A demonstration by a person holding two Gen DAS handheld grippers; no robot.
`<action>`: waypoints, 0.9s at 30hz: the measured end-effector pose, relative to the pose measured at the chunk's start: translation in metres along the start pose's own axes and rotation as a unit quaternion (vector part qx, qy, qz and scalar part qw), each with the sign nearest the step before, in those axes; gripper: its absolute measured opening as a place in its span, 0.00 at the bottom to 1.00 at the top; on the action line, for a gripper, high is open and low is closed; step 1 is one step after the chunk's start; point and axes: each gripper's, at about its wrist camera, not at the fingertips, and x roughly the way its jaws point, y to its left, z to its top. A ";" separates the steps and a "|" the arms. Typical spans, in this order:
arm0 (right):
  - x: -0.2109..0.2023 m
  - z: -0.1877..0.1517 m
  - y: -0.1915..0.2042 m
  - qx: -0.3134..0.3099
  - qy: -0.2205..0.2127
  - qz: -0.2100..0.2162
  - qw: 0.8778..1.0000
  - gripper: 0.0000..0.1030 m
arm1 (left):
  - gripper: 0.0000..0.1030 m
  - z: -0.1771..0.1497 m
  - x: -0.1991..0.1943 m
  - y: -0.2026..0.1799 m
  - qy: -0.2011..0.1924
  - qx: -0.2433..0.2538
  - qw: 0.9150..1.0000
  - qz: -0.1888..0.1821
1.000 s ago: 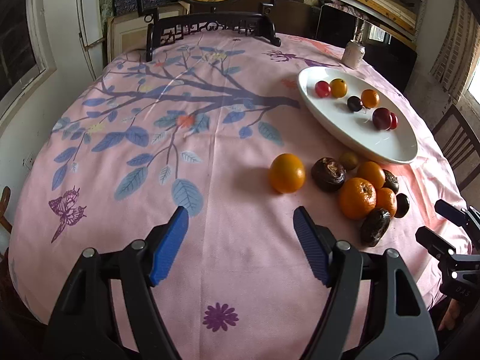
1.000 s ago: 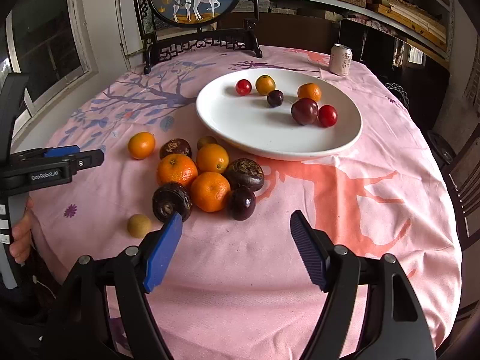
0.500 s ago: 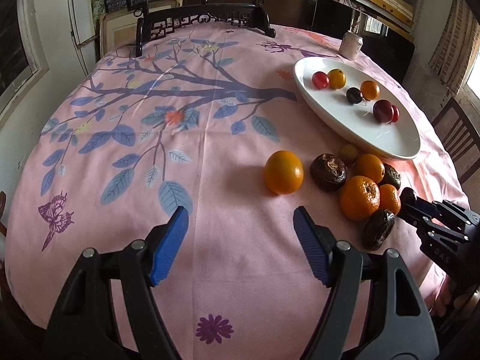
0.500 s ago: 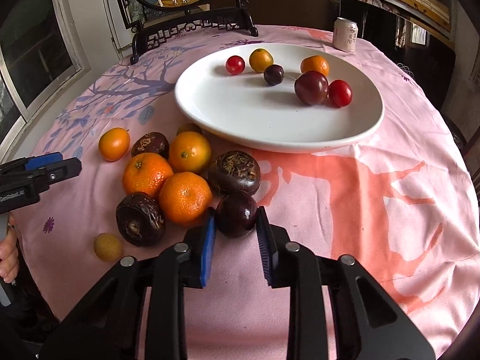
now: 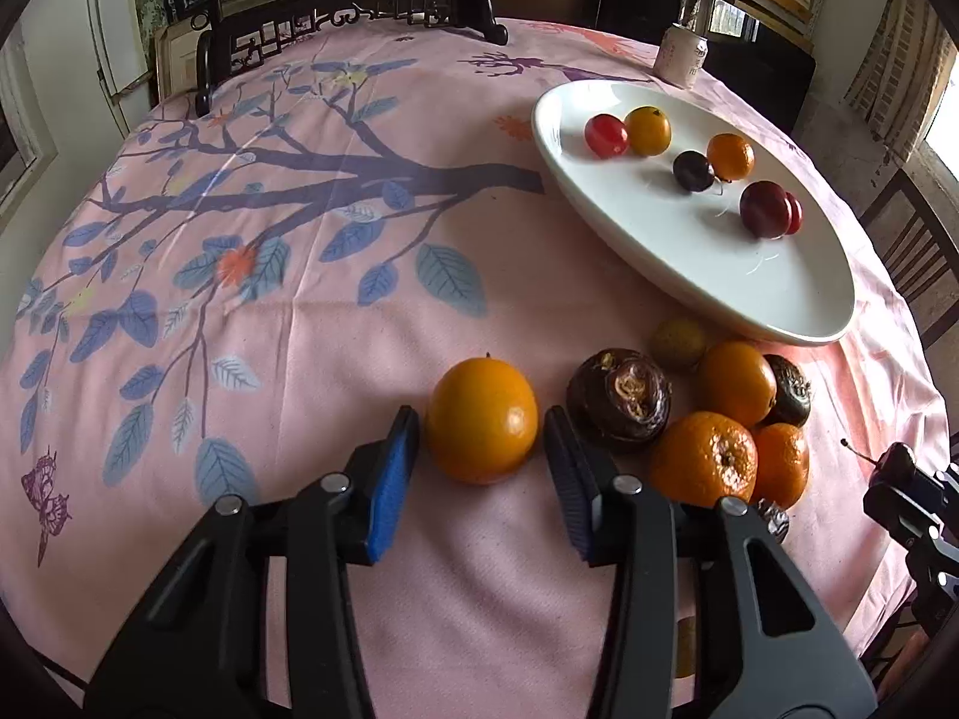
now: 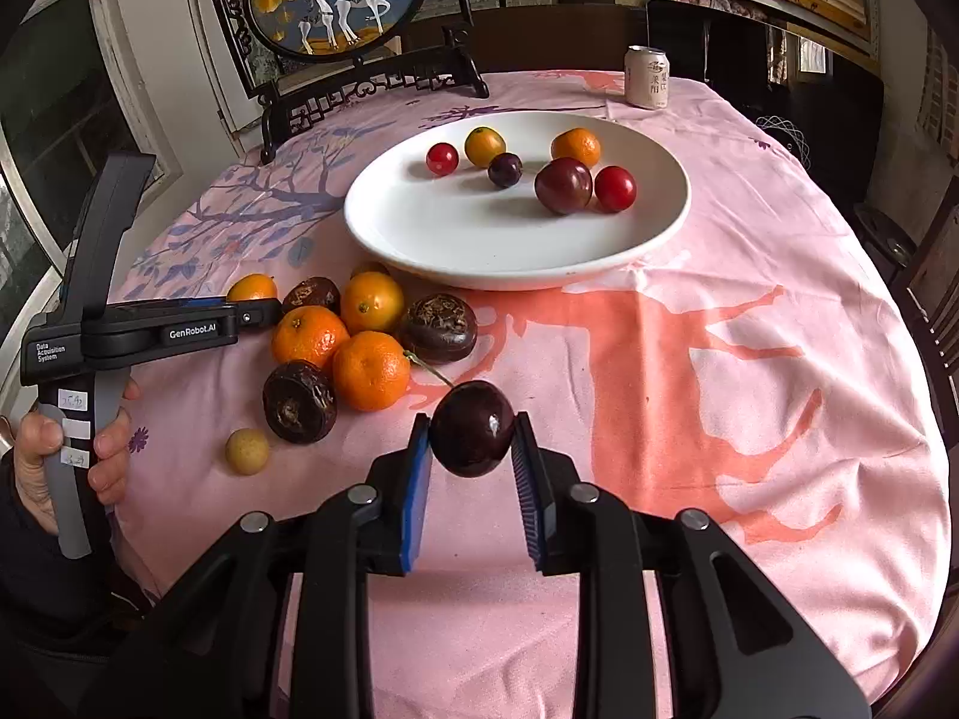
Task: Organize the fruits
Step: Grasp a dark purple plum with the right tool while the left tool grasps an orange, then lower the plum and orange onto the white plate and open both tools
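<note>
My right gripper [image 6: 470, 446] is shut on a dark purple plum [image 6: 472, 426] and holds it lifted above the pink cloth. My left gripper [image 5: 482, 449] stands open around a lone orange [image 5: 482, 419] on the cloth, its blue pads just beside the fruit with small gaps. A white oval plate [image 6: 419, 239] holds several small fruits, red, orange and dark purple. A cluster of oranges [image 6: 368, 368] and dark brown wrinkled fruits [image 6: 298, 400] lies in front of the plate; it also shows in the left wrist view [image 5: 701, 458].
A small tan fruit [image 6: 247, 449] lies near the table's front edge. A drink can [image 6: 646, 78] stands behind the plate. A round painted screen on a dark carved stand [image 6: 335, 0] sits at the table's far side. Chairs stand at the right.
The right gripper has lifted the plum up off the cloth, away from the cluster. The left gripper has moved forward and narrowed around the lone orange.
</note>
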 end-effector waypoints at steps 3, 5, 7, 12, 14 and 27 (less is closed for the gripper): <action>0.000 -0.001 -0.001 0.004 0.001 0.006 1.000 0.26 | 0.34 0.000 -0.001 0.001 -0.004 -0.003 1.000 -0.003; -0.002 -0.001 -0.001 0.004 -0.003 0.008 1.000 0.26 | 0.34 -0.002 -0.008 0.002 -0.008 -0.009 1.000 -0.011; -0.005 0.000 0.000 0.003 -0.007 0.008 1.000 0.26 | 0.34 -0.005 -0.018 0.002 -0.019 -0.012 1.000 -0.014; -0.008 0.002 0.001 0.001 -0.011 0.009 1.000 0.26 | 0.34 -0.008 -0.046 -0.002 -0.042 -0.008 0.999 -0.031; -0.007 0.003 0.002 0.001 -0.012 0.009 1.000 0.26 | 0.34 -0.008 -0.056 -0.006 -0.052 -0.002 0.998 -0.039; -0.007 0.025 -0.007 -0.005 -0.026 -0.008 1.000 0.26 | 0.34 0.028 -0.063 -0.040 -0.058 0.056 0.995 -0.053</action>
